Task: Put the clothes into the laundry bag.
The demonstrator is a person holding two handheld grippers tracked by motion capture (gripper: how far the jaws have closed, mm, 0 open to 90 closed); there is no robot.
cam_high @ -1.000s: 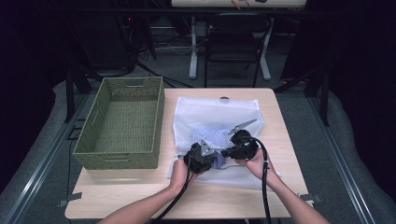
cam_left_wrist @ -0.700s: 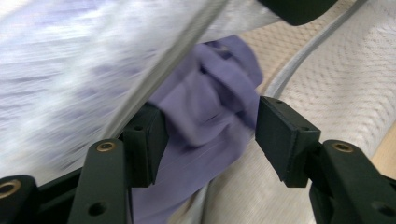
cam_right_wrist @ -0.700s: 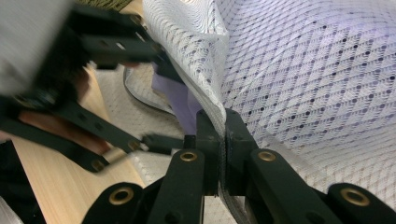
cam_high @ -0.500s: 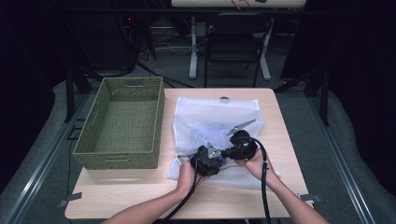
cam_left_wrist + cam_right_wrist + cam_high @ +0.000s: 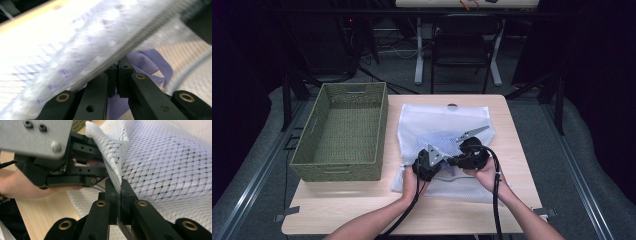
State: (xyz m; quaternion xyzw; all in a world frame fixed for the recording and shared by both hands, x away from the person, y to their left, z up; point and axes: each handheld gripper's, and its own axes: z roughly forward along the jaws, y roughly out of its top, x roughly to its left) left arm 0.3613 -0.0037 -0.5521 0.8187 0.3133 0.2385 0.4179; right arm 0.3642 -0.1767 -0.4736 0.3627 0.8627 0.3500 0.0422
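high view: mesh bag (image 5: 442, 125) lay flat on table (image 5: 362, 210), at 3 o'clock of basket (image 5: 343, 132). left gripper (image 5: 428, 164) and right gripper (image 5: 469, 154) met at bag's 6 o'clock edge, nearly touching.
left gripper view: jaws had just closed, clenched on purple cloth (image 5: 150, 62) at the bag's zipper (image 5: 140, 37) edge; bag blurred, running from 8 to 2 o'clock.
right gripper view: jaws pinched a raised fold of the bag (image 5: 160, 165); left gripper (image 5: 50, 157) at 10 o'clock, hand (image 5: 22, 186) behind it.
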